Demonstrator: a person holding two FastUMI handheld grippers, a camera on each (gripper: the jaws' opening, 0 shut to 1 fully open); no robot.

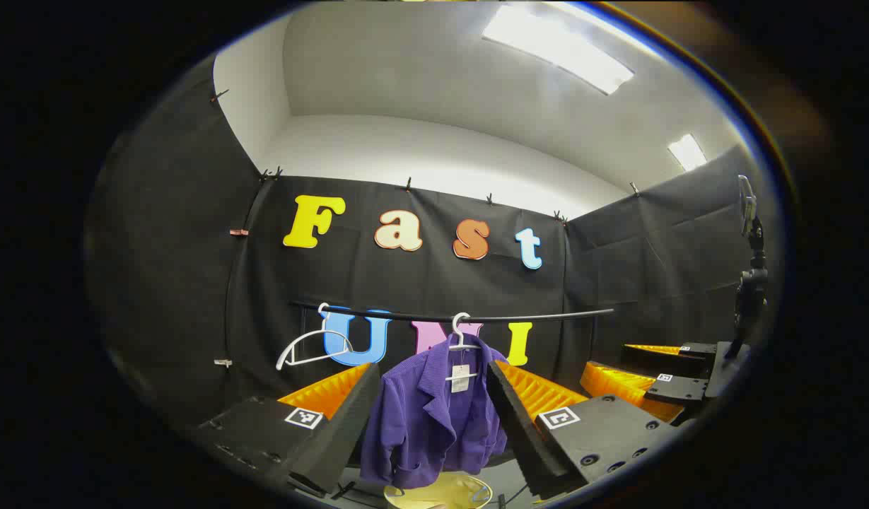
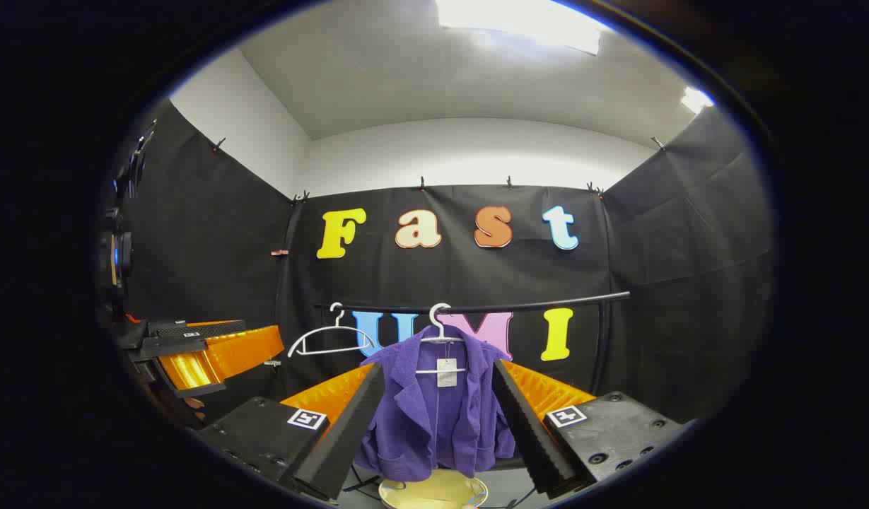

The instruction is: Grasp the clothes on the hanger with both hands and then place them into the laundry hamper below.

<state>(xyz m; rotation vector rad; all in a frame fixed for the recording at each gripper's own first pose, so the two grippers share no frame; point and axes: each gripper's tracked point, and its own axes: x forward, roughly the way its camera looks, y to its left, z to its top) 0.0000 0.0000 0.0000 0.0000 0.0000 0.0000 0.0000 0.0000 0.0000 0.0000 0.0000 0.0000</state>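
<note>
both grippers wide, jacket on its hanger

while the purple jacket (image 1: 434, 410) hangs from a white hanger (image 1: 461, 339) on the black rail (image 1: 476, 316), the left gripper (image 1: 434, 424) points straight at it, fingers spread wide with nothing between them but air. the jacket sits framed in that gap, well beyond the fingertips. over in the right gripper view, same story: the right gripper (image 2: 438, 424) is splayed wide and holds nothing, the jacket centred between its fingers and farther off. a second white hanger (image 2: 331, 341) dangles bare on the rail, just to the left of the jacket. below the hem, the pale yellow laundry hamper (image 2: 434, 490) peeks up, directly under the garment. a paper tag (image 2: 446, 372) hangs at the collar.
</note>
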